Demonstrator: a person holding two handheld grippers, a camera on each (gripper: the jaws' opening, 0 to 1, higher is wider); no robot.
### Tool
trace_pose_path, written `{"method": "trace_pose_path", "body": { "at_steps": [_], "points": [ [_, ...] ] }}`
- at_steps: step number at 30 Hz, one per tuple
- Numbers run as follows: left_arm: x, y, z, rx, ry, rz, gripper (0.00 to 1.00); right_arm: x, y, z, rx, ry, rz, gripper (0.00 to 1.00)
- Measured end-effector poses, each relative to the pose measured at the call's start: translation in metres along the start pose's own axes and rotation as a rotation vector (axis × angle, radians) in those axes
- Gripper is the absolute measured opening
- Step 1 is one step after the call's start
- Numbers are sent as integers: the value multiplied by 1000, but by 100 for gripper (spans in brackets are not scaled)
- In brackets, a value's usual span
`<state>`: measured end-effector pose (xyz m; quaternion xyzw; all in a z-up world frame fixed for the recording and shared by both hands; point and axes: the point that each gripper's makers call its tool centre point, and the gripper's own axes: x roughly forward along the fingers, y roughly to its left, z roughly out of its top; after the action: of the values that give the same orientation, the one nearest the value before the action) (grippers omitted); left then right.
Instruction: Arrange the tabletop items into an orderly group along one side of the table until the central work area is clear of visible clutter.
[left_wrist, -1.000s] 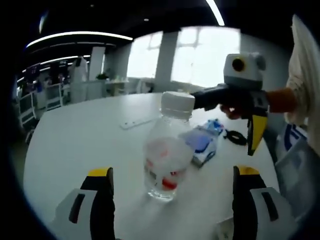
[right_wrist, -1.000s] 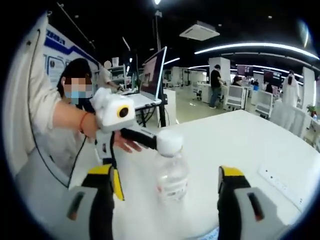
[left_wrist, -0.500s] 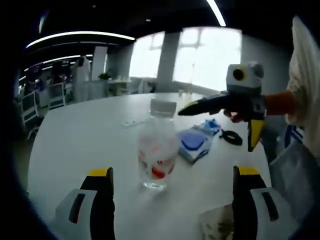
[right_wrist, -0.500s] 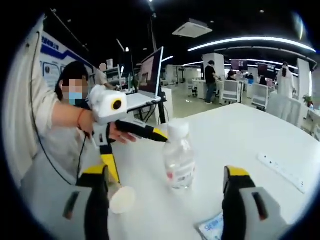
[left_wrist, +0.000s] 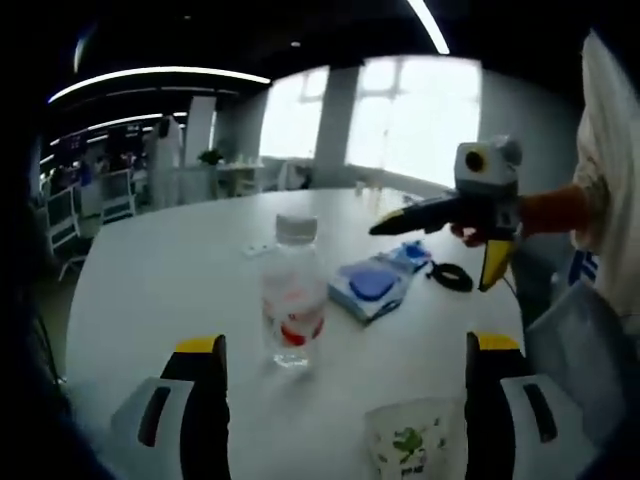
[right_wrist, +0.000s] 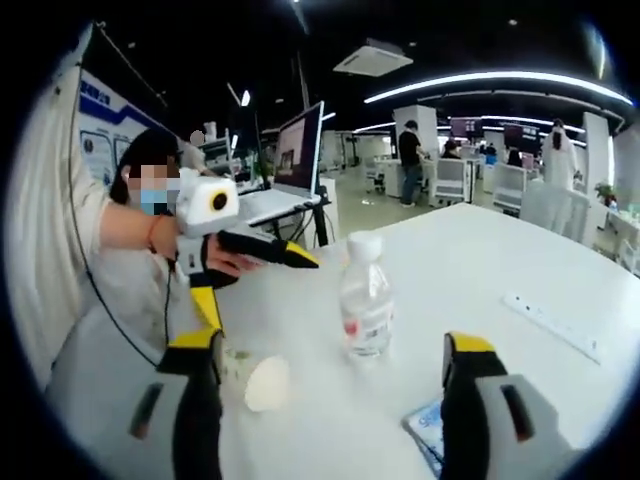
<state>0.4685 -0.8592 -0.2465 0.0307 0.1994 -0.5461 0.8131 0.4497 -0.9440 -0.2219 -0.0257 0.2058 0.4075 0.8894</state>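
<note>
A clear water bottle (left_wrist: 290, 295) with a white cap and red label stands upright on the white table (left_wrist: 150, 290). My left gripper (left_wrist: 347, 345) is open, short of the bottle, nothing between its jaws. Near its right jaw is a paper cup (left_wrist: 410, 445) with green print. My right gripper (left_wrist: 435, 250) hangs open over the table's far right. In the right gripper view the bottle (right_wrist: 365, 305) stands ahead of my open right gripper (right_wrist: 332, 345), the cup (right_wrist: 255, 378) lies on its side, and my left gripper (right_wrist: 258, 285) is held open at the left.
A blue packet (left_wrist: 370, 285) and a black cable loop (left_wrist: 448, 275) lie right of the bottle. A white power strip (right_wrist: 550, 322) lies near the far edge. A monitor (right_wrist: 300, 150) stands behind the person holding the grippers. Desks and people fill the room beyond.
Both grippers have drawn back from the bottle, which now looks smaller and stands alone. The paper cup has come into both views. Both grippers stay open.
</note>
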Motion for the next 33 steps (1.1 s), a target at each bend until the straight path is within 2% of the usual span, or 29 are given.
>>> {"method": "trace_pose_path", "body": {
  "at_steps": [10, 17, 23, 26, 33],
  "points": [
    [-23, -26, 2, -8, -14, 12, 96, -19, 11, -4, 9, -2, -18, 89],
    [-37, -46, -4, -7, -1, 10, 96, -23, 21, -16, 24, 20, -13, 86],
    [-52, -62, -12, -29, -2, 25, 96, -17, 37, -35, 69, 51, 16, 81],
    [-60, -69, -14, -35, -8, 35, 96, -12, 46, -41, 96, 57, 44, 74],
    [-70, -82, -22, -37, 3, 48, 96, 15, 65, -64, 131, 101, 107, 68]
  ]
}}
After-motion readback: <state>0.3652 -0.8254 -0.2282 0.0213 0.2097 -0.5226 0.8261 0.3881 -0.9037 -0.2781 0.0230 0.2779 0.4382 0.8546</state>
